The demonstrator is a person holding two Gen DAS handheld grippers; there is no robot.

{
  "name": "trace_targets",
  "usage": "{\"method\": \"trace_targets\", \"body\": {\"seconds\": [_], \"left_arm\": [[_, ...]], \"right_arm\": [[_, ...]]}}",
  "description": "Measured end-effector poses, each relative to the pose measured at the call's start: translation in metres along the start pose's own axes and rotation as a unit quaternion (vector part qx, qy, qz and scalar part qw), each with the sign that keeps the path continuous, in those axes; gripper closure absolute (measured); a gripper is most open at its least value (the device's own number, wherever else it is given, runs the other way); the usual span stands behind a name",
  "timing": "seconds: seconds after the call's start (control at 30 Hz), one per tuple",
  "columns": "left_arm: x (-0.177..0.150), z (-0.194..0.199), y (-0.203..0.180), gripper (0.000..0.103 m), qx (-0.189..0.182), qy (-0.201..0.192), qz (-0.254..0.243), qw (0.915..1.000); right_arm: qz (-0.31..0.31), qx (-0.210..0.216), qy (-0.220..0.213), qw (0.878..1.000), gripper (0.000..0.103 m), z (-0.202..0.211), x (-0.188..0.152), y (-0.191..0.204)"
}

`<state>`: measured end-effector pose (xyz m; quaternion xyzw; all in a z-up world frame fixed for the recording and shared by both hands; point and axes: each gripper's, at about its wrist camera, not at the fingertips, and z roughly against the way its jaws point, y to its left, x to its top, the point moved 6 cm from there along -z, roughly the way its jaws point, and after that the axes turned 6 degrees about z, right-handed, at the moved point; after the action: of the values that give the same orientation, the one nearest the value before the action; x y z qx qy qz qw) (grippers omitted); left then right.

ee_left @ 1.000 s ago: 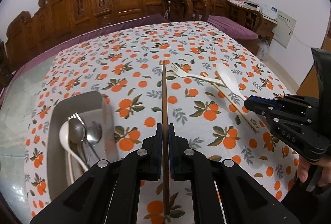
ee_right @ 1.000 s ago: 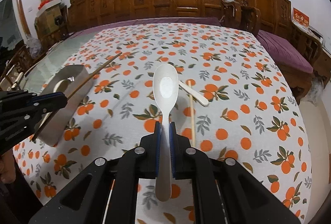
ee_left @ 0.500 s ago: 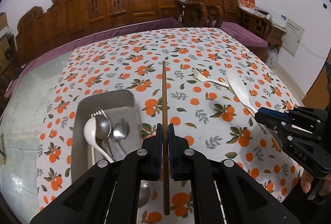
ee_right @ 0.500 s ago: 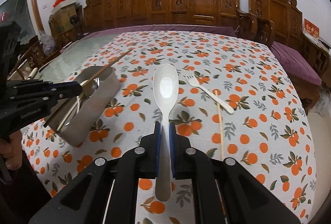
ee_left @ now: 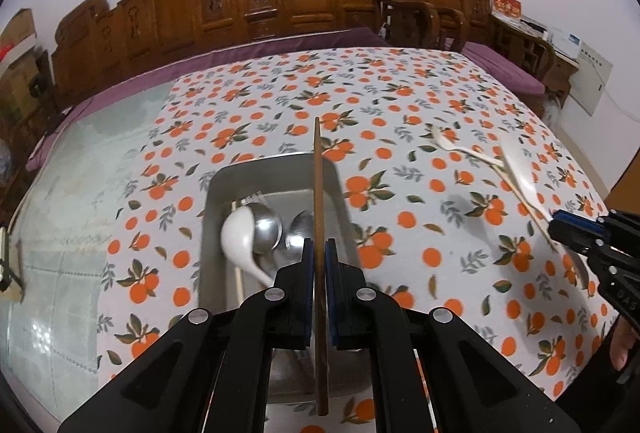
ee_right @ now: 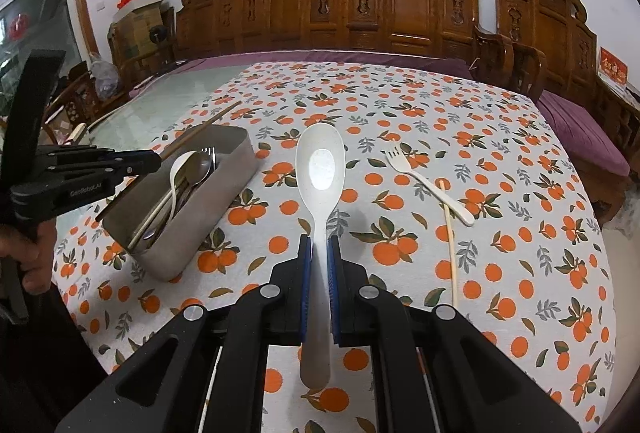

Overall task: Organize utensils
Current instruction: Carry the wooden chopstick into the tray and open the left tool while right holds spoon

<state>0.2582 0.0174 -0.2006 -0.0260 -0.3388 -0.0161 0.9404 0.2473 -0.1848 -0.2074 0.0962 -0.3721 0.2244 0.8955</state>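
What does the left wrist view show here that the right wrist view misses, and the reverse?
Left wrist only: the left tongs seen from behind, shut on the brown chopstick over the metal tray.

Right wrist only: the right tongs shut on the white spoon, and the stacked boxes by the wall.

Both: the tray with spoons in it, the white fork and pale chopstick on the orange-print cloth.

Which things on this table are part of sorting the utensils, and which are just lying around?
Part of the job:
- brown chopstick in the left gripper
- white spoon in the right gripper
- metal box, already holding spoons
- white fork and pale chopstick on the cloth

Just lying about:
- orange-print tablecloth
- carved wooden bench
- cardboard boxes
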Motion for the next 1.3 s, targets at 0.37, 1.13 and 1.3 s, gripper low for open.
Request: {"method": "trace_targets", "body": {"seconds": [0.37, 1.13, 1.3], "left_arm": [[-0.022, -0.022, 0.019, 0.098, 0.013, 0.037, 0.005, 0.9992], [-0.02, -0.03, 0.041, 0.097, -0.013, 0.037, 0.043, 0.9983], [-0.014, -0.021, 0.051, 0.096, -0.018, 0.024, 0.053, 0.9982]], "right_arm": [[0.011, 0.003, 0.008, 1.0, 0.094, -0.005, -0.004, 0.01], [0.019, 0.039, 0.019, 0.999, 0.093, -0.028, 0.019, 0.052], [0.018, 0.052, 0.017, 0.998, 0.093, -0.036, 0.033, 0.07]]}}
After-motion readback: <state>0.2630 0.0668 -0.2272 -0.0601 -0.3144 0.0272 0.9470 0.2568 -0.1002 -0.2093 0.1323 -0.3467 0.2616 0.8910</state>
